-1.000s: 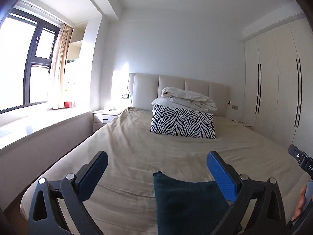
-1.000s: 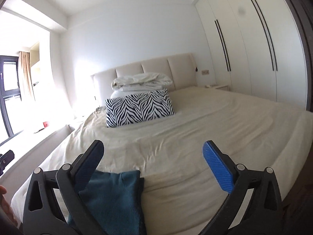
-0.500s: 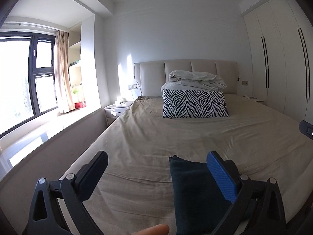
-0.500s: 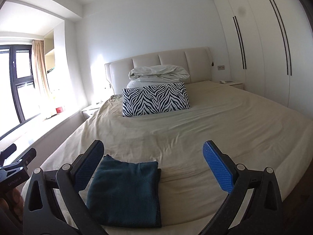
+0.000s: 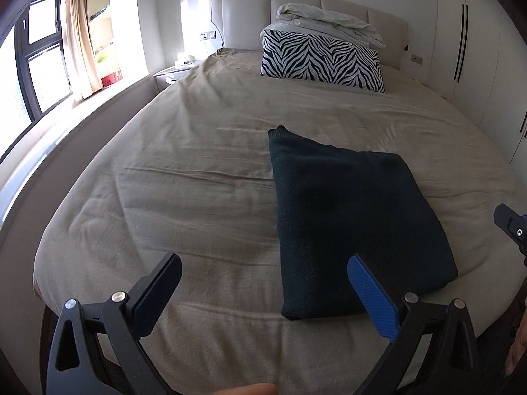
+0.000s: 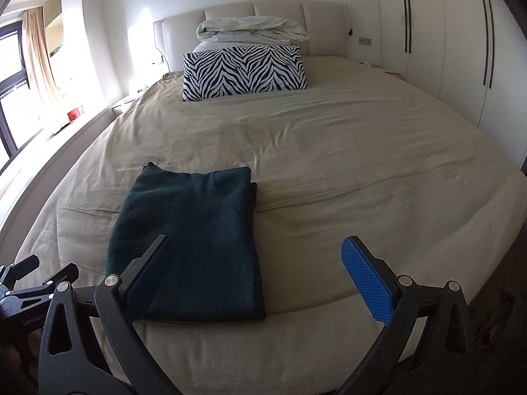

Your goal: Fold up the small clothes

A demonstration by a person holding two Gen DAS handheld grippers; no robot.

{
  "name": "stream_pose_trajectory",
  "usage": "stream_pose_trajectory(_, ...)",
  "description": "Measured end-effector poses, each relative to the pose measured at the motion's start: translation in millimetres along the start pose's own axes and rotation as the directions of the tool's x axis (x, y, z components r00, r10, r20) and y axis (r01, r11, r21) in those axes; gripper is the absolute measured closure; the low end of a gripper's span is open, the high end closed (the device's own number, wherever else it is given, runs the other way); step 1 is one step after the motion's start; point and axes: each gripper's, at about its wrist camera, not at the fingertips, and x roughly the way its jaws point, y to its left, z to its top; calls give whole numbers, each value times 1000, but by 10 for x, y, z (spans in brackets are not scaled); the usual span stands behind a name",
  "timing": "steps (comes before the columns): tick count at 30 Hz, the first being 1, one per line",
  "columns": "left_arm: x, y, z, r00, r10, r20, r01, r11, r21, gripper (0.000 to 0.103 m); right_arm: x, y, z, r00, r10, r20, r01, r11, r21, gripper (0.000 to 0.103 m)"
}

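A dark teal garment (image 5: 352,227) lies folded into a flat rectangle near the foot edge of the beige bed (image 5: 204,177). It also shows in the right wrist view (image 6: 194,243). My left gripper (image 5: 263,283) is open and empty, above the bed edge, with the garment under its right finger. My right gripper (image 6: 257,270) is open and empty, above the bed edge, with the garment under its left finger. The left gripper shows at the lower left of the right wrist view (image 6: 26,279); part of the right gripper shows at the right edge of the left wrist view (image 5: 512,227).
A zebra-striped pillow (image 6: 245,72) lies near the headboard with a folded white duvet (image 6: 253,31) behind it. White wardrobes (image 6: 444,33) stand along the right. A window ledge (image 5: 49,131) and nightstand (image 5: 171,74) are on the left.
Both grippers have risen and tilted down, so the whole folded garment and the bed's foot edge have come into view. Both stay open and empty.
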Motion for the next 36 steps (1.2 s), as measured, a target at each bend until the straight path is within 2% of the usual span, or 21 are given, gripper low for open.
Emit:
stream_pose_trajectory(8, 54, 7, -26, 1000, -2, -15, 2, 1000, -8, 0, 144, 117, -142, 999, -12, -42, 9, 998, -67, 0)
stream_pose_trajectory(22, 79, 31, -39, 1000, -3, -25, 3, 1000, -15, 0, 279, 146, -259, 992, 1, -128, -10, 998, -68, 0)
stream_pose_trajectory(36, 104, 43, -54, 1000, 0, -30, 0, 1000, -14, 0, 369, 128, -321, 985, 7, -174, -18, 998, -61, 0)
